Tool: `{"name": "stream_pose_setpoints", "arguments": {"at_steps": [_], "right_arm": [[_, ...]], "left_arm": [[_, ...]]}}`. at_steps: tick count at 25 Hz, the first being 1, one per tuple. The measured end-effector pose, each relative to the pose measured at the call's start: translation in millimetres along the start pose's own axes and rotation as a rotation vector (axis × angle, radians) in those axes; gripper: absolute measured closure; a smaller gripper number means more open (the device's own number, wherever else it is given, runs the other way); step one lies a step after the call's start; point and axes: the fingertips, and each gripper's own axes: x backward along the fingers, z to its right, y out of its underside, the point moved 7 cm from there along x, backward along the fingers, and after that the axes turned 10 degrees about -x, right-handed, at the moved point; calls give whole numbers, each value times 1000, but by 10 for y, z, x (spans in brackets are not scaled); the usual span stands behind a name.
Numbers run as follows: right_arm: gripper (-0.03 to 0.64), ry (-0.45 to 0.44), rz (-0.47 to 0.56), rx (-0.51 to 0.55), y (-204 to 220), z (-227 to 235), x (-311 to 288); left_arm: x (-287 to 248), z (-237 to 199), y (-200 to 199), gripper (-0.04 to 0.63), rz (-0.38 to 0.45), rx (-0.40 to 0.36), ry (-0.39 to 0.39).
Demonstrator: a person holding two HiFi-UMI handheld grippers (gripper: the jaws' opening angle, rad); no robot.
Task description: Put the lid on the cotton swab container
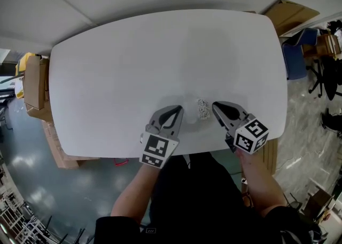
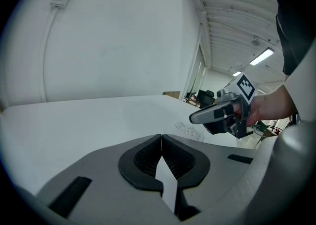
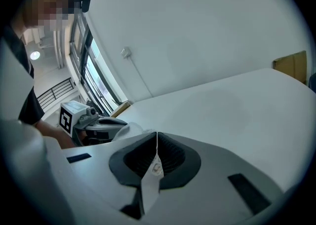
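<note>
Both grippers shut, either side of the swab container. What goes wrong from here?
1. The left gripper and right gripper are shut beside the small clear container; a closed tip could knock it instead of gripping it.
2. It is see-through on a white table, and its lid cannot be made out, so aim may miss.
3. It lies towards the table's near edge; a shove might push it off.

White table [image 1: 133, 66]; grey floor [image 1: 32, 178]; cardboard boxes [image 1: 35, 85].
</note>
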Motion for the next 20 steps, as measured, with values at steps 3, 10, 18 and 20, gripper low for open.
{"name": "stream_pose_setpoints", "arguments": {"at_steps": [3,10,18,20], "right_arm": [[600,0,-26,-14,95,45,-7],[600,-33,-35,-56,161,14,-45],[600,-53,-1,-68,130,-11,118],[600,-52,13,-73,122,0,174]], "left_arm": [[-27,61,-75,584,6,-10,12],[-92,209,-237,584,2,-48,73],[-229,395,-374,584,-12,-77,118],[-267,446,-399,584,-20,-84,127]]}}
